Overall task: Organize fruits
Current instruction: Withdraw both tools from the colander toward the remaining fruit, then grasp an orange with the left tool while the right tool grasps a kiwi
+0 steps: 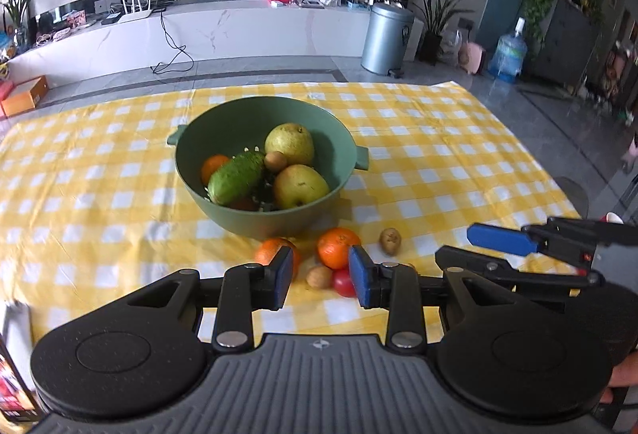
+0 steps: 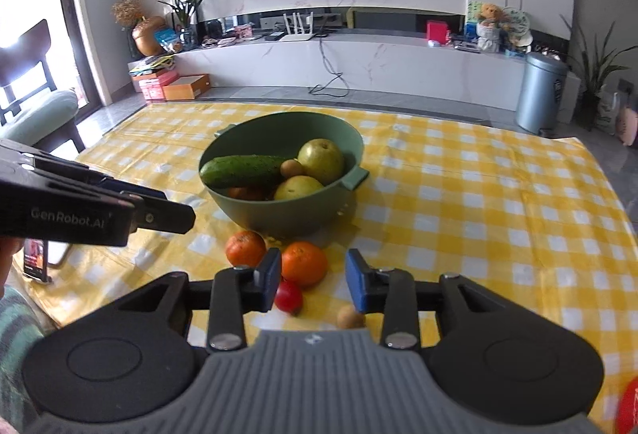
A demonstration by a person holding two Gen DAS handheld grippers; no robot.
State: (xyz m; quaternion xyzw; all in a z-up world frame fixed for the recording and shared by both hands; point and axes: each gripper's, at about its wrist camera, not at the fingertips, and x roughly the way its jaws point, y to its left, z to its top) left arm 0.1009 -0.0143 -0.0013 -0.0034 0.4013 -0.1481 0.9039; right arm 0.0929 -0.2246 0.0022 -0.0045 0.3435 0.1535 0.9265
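Observation:
A green bowl point(image 1: 223, 206) point(image 2: 255, 214) on the yellow checked cloth holds two pears point(image 1: 290, 143), a cucumber point(image 1: 236, 178), an orange and a small brown fruit. In front of it lie two oranges point(image 1: 338, 247) point(image 2: 304, 263), a red tomato point(image 1: 343, 282) point(image 2: 288, 297) and two small brown fruits point(image 1: 390, 241) point(image 1: 319, 277). My left gripper point(image 1: 321, 274) is open and empty, just above the loose fruits. My right gripper point(image 2: 312, 280) is open and empty, over the tomato and the orange. It shows in the left wrist view point(image 1: 470, 246) at the right.
A phone on a stand point(image 2: 38, 258) sits at the cloth's left edge. A red object point(image 2: 628, 410) shows at the lower right corner. Beyond the table are a TV cabinet, a metal bin point(image 1: 386, 39) and plants.

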